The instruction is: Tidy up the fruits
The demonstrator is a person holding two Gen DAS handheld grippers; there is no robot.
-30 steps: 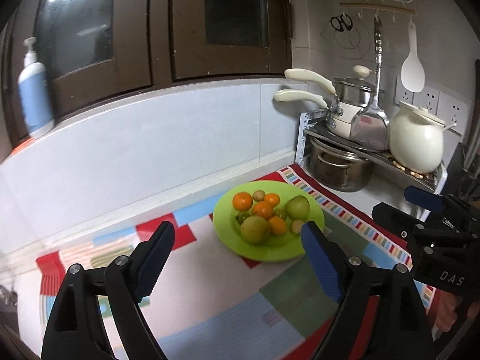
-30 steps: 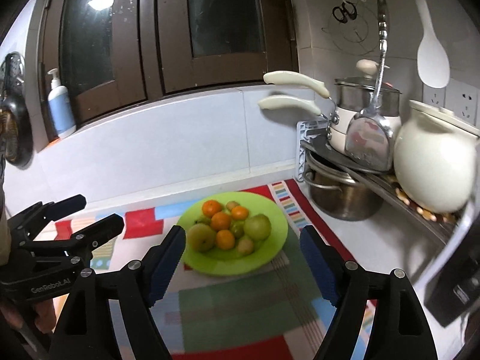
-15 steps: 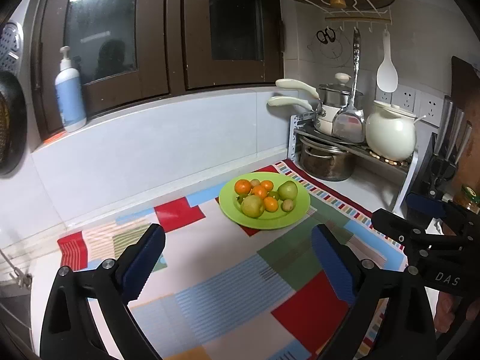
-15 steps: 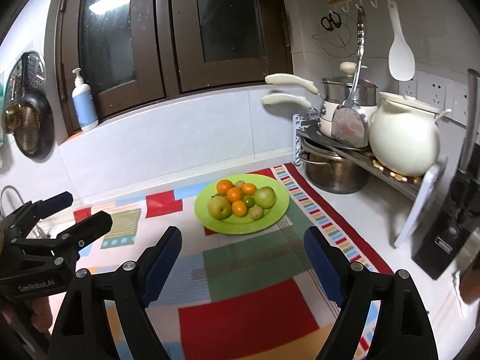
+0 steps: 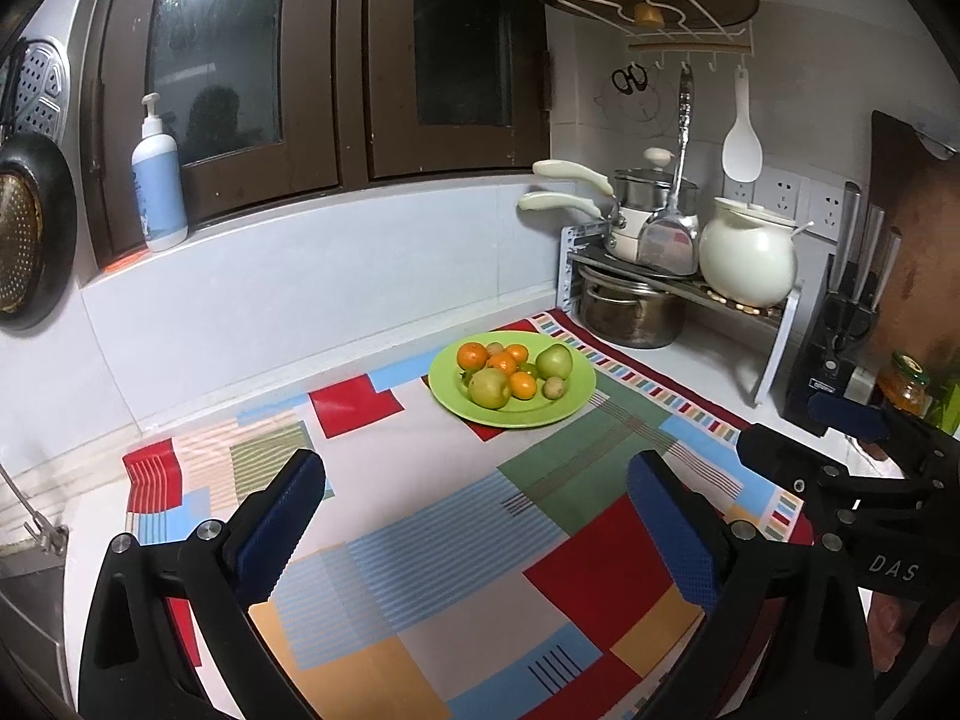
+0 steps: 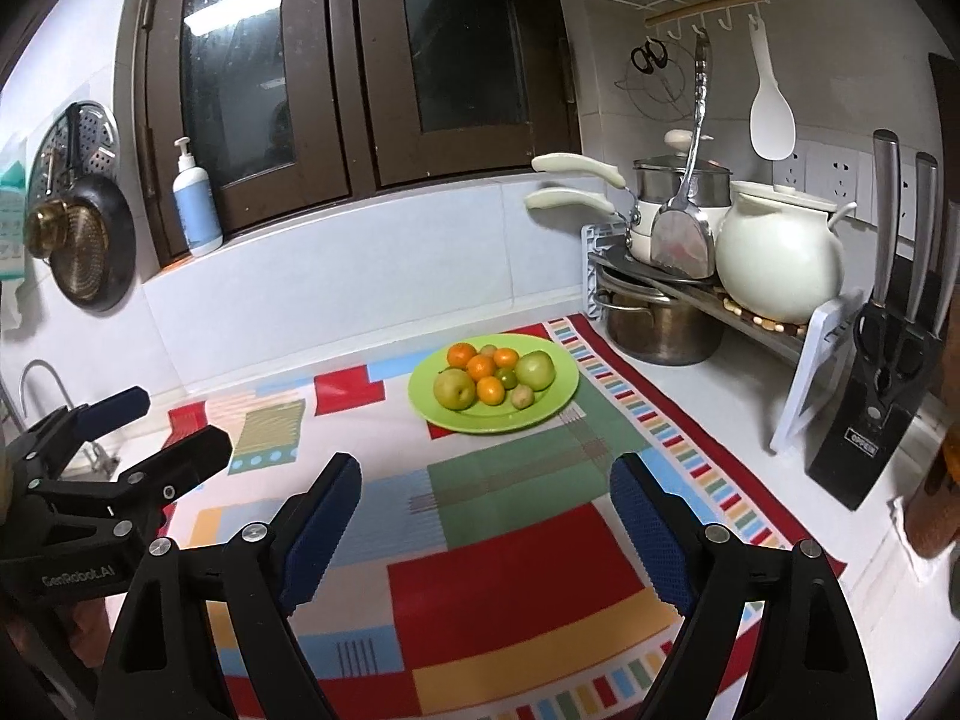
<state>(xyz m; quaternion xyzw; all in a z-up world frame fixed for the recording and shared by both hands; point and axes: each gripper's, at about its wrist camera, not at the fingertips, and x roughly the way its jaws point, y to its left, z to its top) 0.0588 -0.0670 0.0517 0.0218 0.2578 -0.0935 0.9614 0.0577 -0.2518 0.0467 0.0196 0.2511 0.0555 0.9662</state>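
Fruits piled on green plate, patchwork mat, kitchen counter; left gripper opening, right gripper wide, both empty.

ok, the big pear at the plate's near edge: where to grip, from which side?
Take the pear across its round belly, coming from above on the near, open side. Oranges crowd its far right flank and the green plate rim is low, so fingers probably fit only left and right.

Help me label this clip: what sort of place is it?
Likely a home kitchen counter: pots on a rack, a knife block by wall sockets, a ladle hung on hooks, and a plate of fruit on a patchwork mat.
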